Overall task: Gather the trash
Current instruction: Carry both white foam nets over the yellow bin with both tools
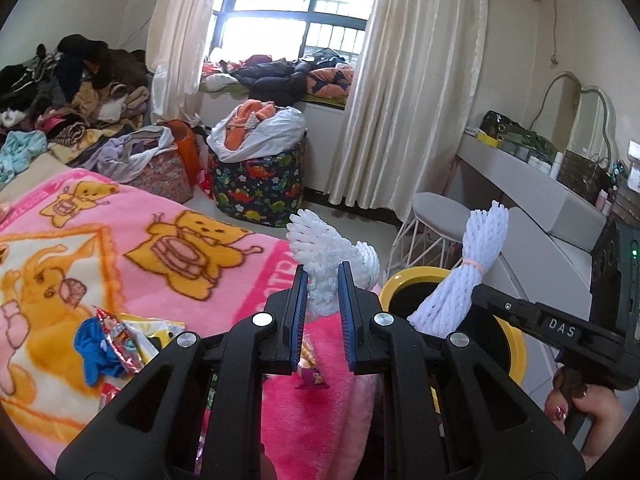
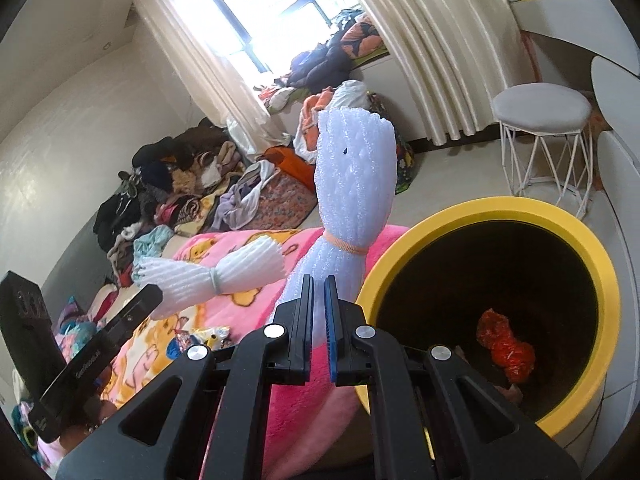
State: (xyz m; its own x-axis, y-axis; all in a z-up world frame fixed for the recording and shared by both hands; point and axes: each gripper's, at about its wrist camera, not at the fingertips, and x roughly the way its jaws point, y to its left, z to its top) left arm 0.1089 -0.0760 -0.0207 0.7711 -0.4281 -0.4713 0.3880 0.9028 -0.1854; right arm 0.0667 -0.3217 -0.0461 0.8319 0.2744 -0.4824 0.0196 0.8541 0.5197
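While both grippers are holding foam, each is pinching its own bundle of white fruit netting. The left gripper (image 1: 322,280) is clamping a foam net (image 1: 320,256) between its blue pads, the jaws standing nearly together with the foam squeezed between them; the net is flaring out above the fingertips. In the right wrist view the same net (image 2: 200,276) is showing as a bundle tied at its waist, poking out sideways over the blanket. The right gripper (image 2: 318,292) is pressed tight on a second net (image 2: 352,184), which is bound with an orange band and standing up from the jaws, tilted slightly right. In the left wrist view that second net (image 1: 460,276) is hanging over the near rim of the bin.

The bin (image 2: 440,224), yellow-rimmed and dark inside, is sitting just beside the right edge of the bed. A red wrapper (image 2: 506,348) is lying at its bottom. The pink blanket (image 1: 140,248) with bear prints is covering the bed. Near its front left edge, loose wrappers (image 1: 116,348) in red, blue and yellow are lying in a small heap. One more small wrapper (image 1: 312,372) is lying on the blanket just below the left jaws.

A hand (image 1: 588,408) is gripping the right gripper's handle at the lower right of the left wrist view.
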